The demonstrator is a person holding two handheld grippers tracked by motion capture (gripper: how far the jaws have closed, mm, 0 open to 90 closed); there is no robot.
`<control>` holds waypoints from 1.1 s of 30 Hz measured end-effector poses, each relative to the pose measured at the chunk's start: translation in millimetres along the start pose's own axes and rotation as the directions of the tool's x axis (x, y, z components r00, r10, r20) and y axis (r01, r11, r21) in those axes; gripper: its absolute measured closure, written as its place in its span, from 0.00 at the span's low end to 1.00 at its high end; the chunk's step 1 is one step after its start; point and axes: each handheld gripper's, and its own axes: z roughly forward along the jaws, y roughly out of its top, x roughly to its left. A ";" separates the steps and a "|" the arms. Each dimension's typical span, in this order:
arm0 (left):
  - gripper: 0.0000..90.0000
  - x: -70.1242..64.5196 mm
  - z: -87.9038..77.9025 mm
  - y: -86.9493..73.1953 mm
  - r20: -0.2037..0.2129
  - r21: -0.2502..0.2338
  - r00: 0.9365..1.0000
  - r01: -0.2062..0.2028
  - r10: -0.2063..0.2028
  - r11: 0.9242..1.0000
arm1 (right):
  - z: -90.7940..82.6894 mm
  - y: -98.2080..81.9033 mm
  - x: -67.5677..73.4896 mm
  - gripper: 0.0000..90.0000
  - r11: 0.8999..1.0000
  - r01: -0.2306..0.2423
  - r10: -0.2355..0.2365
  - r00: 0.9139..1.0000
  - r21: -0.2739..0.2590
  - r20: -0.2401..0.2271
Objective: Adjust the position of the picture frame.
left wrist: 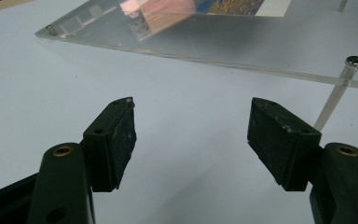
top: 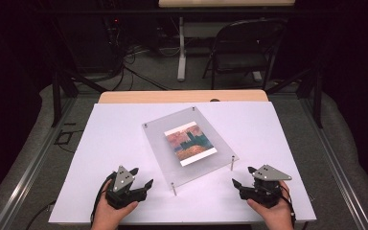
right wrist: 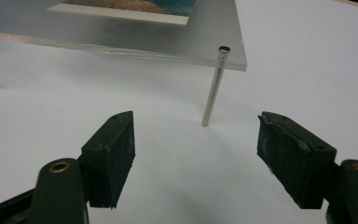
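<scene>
- A white board [top: 124,143] covers most of the table; the wooden tabletop [top: 182,97] shows along its far edge.
- Grey carpet floor [top: 158,76] lies beyond, with padded grey matting [top: 345,139] down both sides of the table.
- A dark folding chair [top: 247,45] stands at the back right.
- A second table [top: 225,3] stands behind it on a white leg [top: 181,48].
- Cables [top: 134,57] trail over the floor at the back left.
- Black metal struts [top: 56,96] frame the space; the edges of the room are dark.

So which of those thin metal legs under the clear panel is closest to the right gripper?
The near-right metal leg, standing just ahead of the right gripper.
</scene>
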 end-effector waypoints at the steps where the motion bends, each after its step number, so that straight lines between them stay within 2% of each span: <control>1: 0.36 0.1 -0.5 -0.1 0.005 -0.003 1.000 0.008 -0.008 1.000 | -0.7 -0.2 -0.5 0.31 1.000 0.001 -0.001 1.000 -0.001 0.006; 3: 0.36 0.3 -1.4 0.0 0.010 -0.005 1.000 0.017 -0.017 1.000 | -0.9 -0.2 -0.5 0.31 1.000 0.003 -0.003 1.000 0.000 0.011; 4: 0.36 0.1 -1.8 -0.4 0.020 -0.015 0.999 0.034 -0.034 0.999 | -1.1 -0.5 -0.6 0.31 1.000 0.005 -0.005 1.000 0.000 0.018; 7: 0.36 0.6 -2.1 -1.2 0.074 -0.014 0.994 0.079 -0.078 0.997 | -1.6 -1.0 -2.7 0.37 1.000 -0.018 0.019 1.000 -0.017 0.014; 8: 0.36 0.6 -2.1 -1.2 0.074 -0.014 0.994 0.079 -0.078 0.997 | -2.0 -1.1 -3.2 0.39 1.000 -0.025 0.025 1.000 -0.018 0.006; 9: 0.36 0.3 -1.5 -1.4 0.093 -0.010 0.991 0.097 -0.096 0.995 | -2.0 -1.1 -3.2 0.39 1.000 -0.025 0.025 1.000 -0.018 0.006; 10: 0.36 -0.9 0.1 -1.5 0.098 -0.001 0.991 0.092 -0.092 0.996 | -2.0 -1.7 -4.0 0.40 0.999 -0.051 0.051 0.999 -0.018 -0.004; 11: 0.36 -0.9 0.1 -1.5 0.098 -0.001 0.991 0.092 -0.092 0.996 | -1.4 -1.9 -4.4 0.40 0.999 -0.052 0.052 0.999 -0.015 -0.008; 12: 0.37 -3.6 0.8 -0.8 0.127 -0.001 0.988 0.084 -0.084 0.996 | -0.5 -2.3 -4.0 0.40 0.998 -0.055 0.055 0.998 -0.002 -0.004; 15: 0.37 -5.9 -0.5 0.4 0.132 -0.012 0.989 0.067 -0.065 0.998 | 0.7 -2.5 -3.4 0.43 0.999 -0.044 0.044 0.999 0.005 -0.011; 17: 0.37 -7.1 -0.9 0.7 0.138 -0.007 0.988 0.068 -0.067 0.998 | 1.0 -2.2 -2.5 0.44 0.999 -0.046 0.047 0.999 0.018 -0.025; 22: 0.37 -10.9 1.3 0.5 0.143 0.020 0.987 0.075 -0.077 0.997 | 1.2 -1.9 -2.6 0.46 0.999 -0.042 0.043 0.999 0.024 -0.023; 25: 0.38 -13.9 2.1 0.3 0.165 0.036 0.982 0.092 -0.096 0.995 | 1.9 -1.5 -4.3 0.52 0.998 -0.049 0.050 0.998 0.034 -0.043; 29: 0.40 -18.3 2.9 0.6 0.159 0.032 0.983 0.082 -0.086 0.996 | 2.3 0.0 -5.9 0.53 0.998 -0.043 0.044 0.998 0.038 -0.039; 31: 0.41 -20.9 3.1 1.1 0.157 0.040 0.984 0.077 -0.082 0.996 | 3.2 0.7 -7.0 0.53 0.998 -0.049 0.050 0.998 0.028 -0.038; 32: 0.41 -22.6 3.8 1.2 0.162 0.043 0.983 0.078 -0.084 0.996 | 3.3 1.0 -7.7 0.53 0.998 -0.050 0.051 0.998 0.034 -0.039; 33: 0.44 -25.2 5.3 1.2 0.176 0.051 0.980 0.082 -0.090 0.995 | 5.1 0.8 -10.2 0.52 0.997 -0.073 0.074 0.996 0.033 -0.053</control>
